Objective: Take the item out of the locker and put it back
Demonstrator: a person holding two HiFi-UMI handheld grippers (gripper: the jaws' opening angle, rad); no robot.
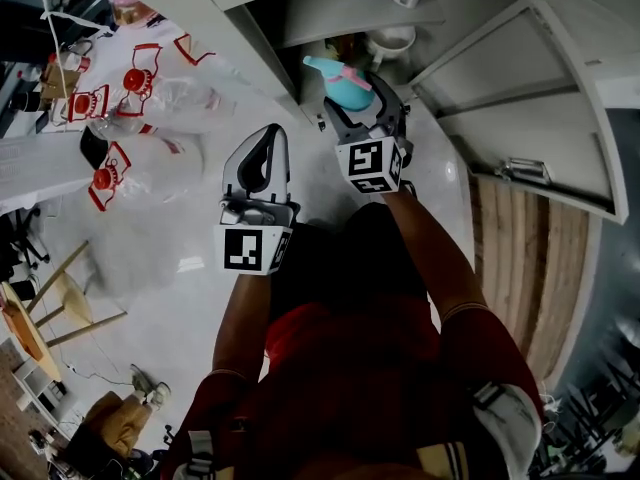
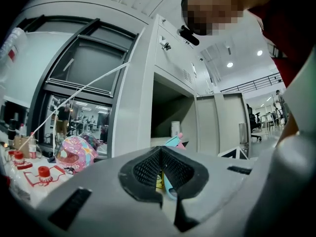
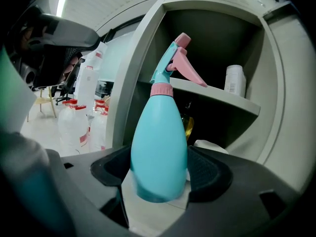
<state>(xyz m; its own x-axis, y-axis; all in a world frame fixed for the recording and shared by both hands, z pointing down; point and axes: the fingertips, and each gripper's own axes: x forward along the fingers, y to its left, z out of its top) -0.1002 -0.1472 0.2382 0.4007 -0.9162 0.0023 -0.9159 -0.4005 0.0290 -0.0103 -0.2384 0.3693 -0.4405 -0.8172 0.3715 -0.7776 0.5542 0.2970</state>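
Your right gripper point(image 3: 159, 176) is clamped on the bottle point(image 3: 158, 142), upright at the locker point(image 3: 140, 78) mouth, near the shelf point(image 3: 217, 95) edge. Hold it vertical and steer the pink trigger clear of that edge (your left gripper point(image 2: 160, 157), jaws together and empty, offers no backup).

Head view: locker point(image 1: 300, 13) stands open at 12 o'clock, its door point(image 1: 540, 118) swung out to 2 o'clock. The spray bottle point(image 1: 343, 83) sits upright between the jaws of the right tongs point(image 1: 362, 108), just in front of the locker mouth. Left tongs point(image 1: 265, 143) at 8 o'clock of the right, beside it, not touching. Inside the locker there's a shelf point(image 3: 222, 97) with a small bottle point(image 3: 235, 80) on it, at 2 o'clock of the spray bottle. Jugs point(image 1: 150, 103) on the floor point(image 1: 200, 308) at 10 o'clock, left of the locker.
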